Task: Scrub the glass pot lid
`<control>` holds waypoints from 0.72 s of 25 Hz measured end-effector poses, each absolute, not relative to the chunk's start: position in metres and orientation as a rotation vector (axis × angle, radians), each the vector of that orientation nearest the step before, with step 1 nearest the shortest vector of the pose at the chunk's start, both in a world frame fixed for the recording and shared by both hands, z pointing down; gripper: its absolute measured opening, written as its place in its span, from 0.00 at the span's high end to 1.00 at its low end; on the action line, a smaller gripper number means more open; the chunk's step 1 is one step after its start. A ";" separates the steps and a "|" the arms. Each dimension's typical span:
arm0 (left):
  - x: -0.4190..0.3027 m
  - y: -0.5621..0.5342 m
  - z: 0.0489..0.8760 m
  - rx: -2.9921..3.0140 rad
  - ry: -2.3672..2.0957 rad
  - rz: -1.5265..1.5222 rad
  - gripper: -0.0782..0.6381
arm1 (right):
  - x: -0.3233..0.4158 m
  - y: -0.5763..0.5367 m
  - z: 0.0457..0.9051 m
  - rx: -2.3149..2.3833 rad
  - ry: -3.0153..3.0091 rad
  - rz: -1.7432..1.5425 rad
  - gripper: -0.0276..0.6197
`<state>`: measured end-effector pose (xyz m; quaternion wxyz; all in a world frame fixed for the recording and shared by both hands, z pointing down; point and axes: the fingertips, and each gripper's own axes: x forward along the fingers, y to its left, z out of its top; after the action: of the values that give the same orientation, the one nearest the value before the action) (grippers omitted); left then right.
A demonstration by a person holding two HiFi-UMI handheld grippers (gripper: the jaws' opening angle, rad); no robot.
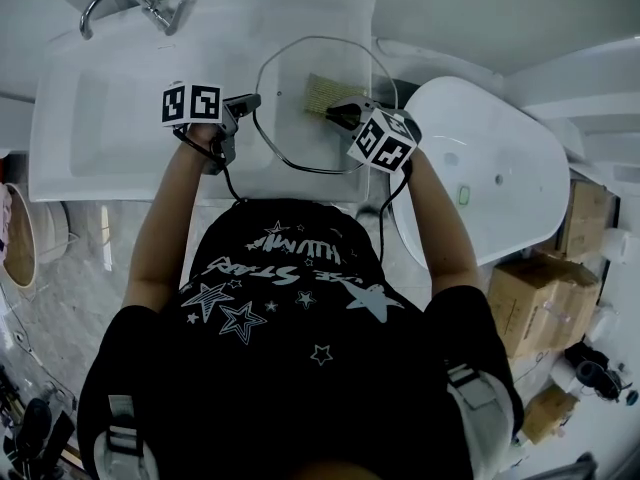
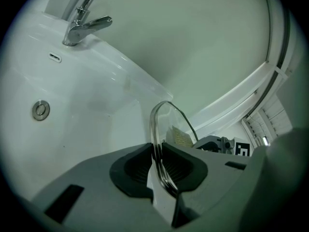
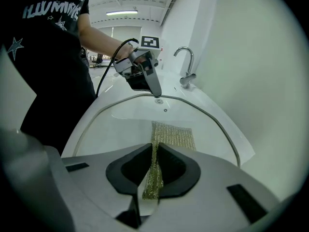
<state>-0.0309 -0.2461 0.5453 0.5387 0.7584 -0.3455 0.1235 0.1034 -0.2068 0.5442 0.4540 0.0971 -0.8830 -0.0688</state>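
The glass pot lid [image 1: 300, 128] hangs over the right part of the white sink [image 1: 110, 118], lying nearly flat. My left gripper [image 1: 240, 108] is shut on the lid's left rim; in the left gripper view the rim [image 2: 161, 144] runs edge-on between the pads. My right gripper [image 1: 340, 113] is shut on a yellow-green scrubbing cloth [image 1: 325, 93], which lies spread on the lid's upper face. In the right gripper view the cloth [image 3: 169, 134] runs from between the jaws out across the lid [image 3: 116, 124], with the left gripper [image 3: 145, 79] at the far rim.
A chrome faucet [image 1: 125, 3] stands at the sink's back left, and the drain [image 2: 41, 110] shows in the basin. A white toilet [image 1: 490, 168] is right of the sink. Cardboard boxes [image 1: 545, 288] sit on the floor at right, a round bin [image 1: 25, 238] at left.
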 end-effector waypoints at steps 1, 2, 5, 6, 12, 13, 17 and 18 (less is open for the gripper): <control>-0.031 -0.246 0.545 1.802 -0.823 0.292 0.79 | 0.104 -0.204 0.544 0.230 -2.176 -0.163 0.89; -0.031 -0.246 0.546 1.801 -0.824 0.290 0.79 | 0.104 -0.201 0.544 0.220 -2.172 -0.157 0.89; -0.031 -0.247 0.547 1.798 -0.834 0.285 0.79 | 0.104 -0.192 0.544 0.188 -2.157 -0.146 0.89; -0.031 -0.247 0.547 1.797 -0.837 0.282 0.79 | 0.104 -0.189 0.544 0.178 -2.152 -0.145 0.89; -0.031 -0.246 0.546 1.792 -0.848 0.269 0.79 | 0.103 -0.166 0.546 0.102 -2.115 -0.138 0.89; -0.031 -0.246 0.546 1.792 -0.850 0.268 0.79 | 0.103 -0.162 0.546 0.087 -2.114 -0.133 0.89; -0.032 -0.245 0.546 1.791 -0.856 0.269 0.79 | 0.101 -0.147 0.546 0.038 -2.112 -0.097 0.89; -0.032 -0.245 0.546 1.791 -0.857 0.270 0.79 | 0.101 -0.143 0.546 0.027 -2.113 -0.081 0.89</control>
<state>-0.0317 -0.2448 0.5461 0.5385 0.7532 -0.3604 0.1135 0.1008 -0.1432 0.5457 0.4913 0.0110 -0.8703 -0.0336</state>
